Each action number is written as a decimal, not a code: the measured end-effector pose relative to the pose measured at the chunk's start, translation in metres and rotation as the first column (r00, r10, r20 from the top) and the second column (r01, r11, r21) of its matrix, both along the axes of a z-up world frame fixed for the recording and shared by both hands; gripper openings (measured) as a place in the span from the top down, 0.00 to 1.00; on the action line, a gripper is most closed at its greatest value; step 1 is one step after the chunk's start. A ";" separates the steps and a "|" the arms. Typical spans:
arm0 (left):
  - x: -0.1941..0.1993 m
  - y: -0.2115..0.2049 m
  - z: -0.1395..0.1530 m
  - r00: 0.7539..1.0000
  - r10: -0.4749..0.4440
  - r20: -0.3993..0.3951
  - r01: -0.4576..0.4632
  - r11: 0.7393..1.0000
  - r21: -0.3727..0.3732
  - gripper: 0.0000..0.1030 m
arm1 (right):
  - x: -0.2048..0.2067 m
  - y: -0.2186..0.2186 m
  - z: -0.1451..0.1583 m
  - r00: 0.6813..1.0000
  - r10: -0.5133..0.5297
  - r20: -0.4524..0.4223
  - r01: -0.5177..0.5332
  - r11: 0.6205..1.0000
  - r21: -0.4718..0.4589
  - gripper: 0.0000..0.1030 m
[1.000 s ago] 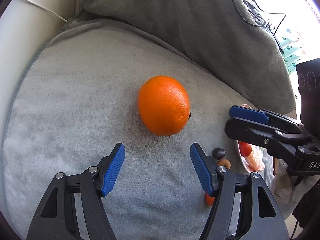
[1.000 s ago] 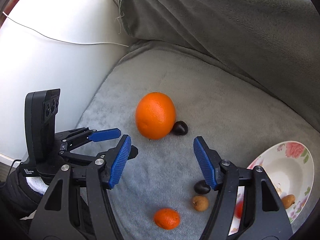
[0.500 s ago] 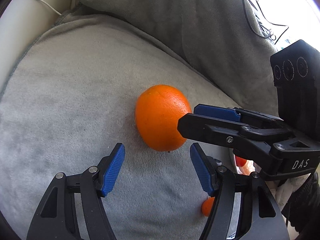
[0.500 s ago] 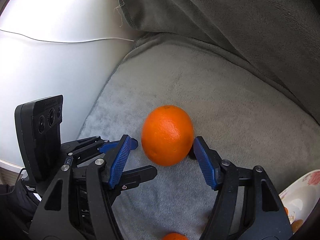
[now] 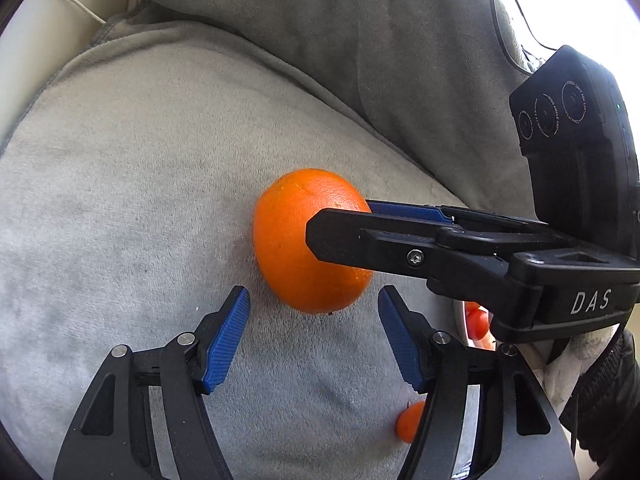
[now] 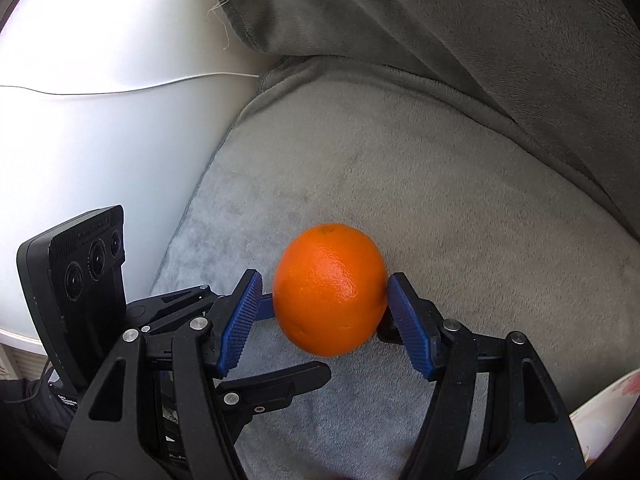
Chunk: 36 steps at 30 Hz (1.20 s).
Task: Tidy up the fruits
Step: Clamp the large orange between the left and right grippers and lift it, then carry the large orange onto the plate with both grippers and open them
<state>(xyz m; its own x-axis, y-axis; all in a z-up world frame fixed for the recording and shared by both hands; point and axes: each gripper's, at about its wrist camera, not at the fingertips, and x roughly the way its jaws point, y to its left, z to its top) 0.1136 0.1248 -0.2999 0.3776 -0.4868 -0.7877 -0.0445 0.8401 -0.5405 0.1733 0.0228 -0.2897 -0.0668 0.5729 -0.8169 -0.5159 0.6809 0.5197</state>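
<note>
A large orange [image 6: 330, 290] lies on a grey plush cushion [image 6: 440, 184]. My right gripper [image 6: 326, 312] is open, its blue pads on either side of the orange; the right pad looks close to touching it, the left pad stands just apart. In the left wrist view the orange [image 5: 296, 240] sits just ahead of my open, empty left gripper [image 5: 314, 336], and the right gripper [image 5: 340, 232] reaches in from the right across the fruit. A small tangerine [image 5: 408, 422] lies by the left gripper's right finger.
A floral plate [image 6: 600, 412] sits at the lower right edge; red fruit [image 5: 478, 320] shows behind the right gripper. A grey back cushion [image 5: 360, 40] rises behind. A white sofa arm [image 6: 100, 120] with a thin cable borders the left.
My right gripper moved forward and left until its pads straddle the orange. The left gripper edged closer to the orange and stayed open. The small dark fruit is now hidden.
</note>
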 end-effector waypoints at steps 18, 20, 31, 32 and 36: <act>0.014 0.004 0.006 1.000 0.002 0.007 -0.002 1.000 0.011 0.48 | -0.002 0.006 -0.003 1.000 0.004 0.012 -0.004 1.000 -0.015 0.36; 0.011 0.002 0.009 1.000 0.001 0.016 -0.001 1.000 0.027 0.48 | -0.003 0.005 0.000 1.000 0.005 0.016 -0.004 1.000 -0.008 0.36; -0.001 -0.007 0.032 0.998 -0.012 0.055 0.009 0.999 0.053 0.48 | -0.013 -0.010 0.025 0.998 -0.024 0.057 0.023 1.000 0.020 0.36; -0.002 -0.009 0.035 0.998 -0.018 0.059 0.015 0.998 0.056 0.48 | -0.014 -0.014 0.028 0.998 -0.028 0.058 0.027 0.999 0.022 0.36; -0.005 -0.021 0.047 0.996 -0.038 0.076 0.034 0.998 0.060 0.48 | -0.016 -0.031 0.038 0.997 -0.051 0.064 0.050 0.998 0.028 0.36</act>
<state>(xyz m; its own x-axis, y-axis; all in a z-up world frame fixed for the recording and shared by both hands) 0.1089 0.1039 -0.2532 0.4213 -0.4548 -0.7846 0.0263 0.8709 -0.4907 0.1568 -0.0085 -0.2517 0.0155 0.5952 -0.8034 -0.5146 0.6937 0.5040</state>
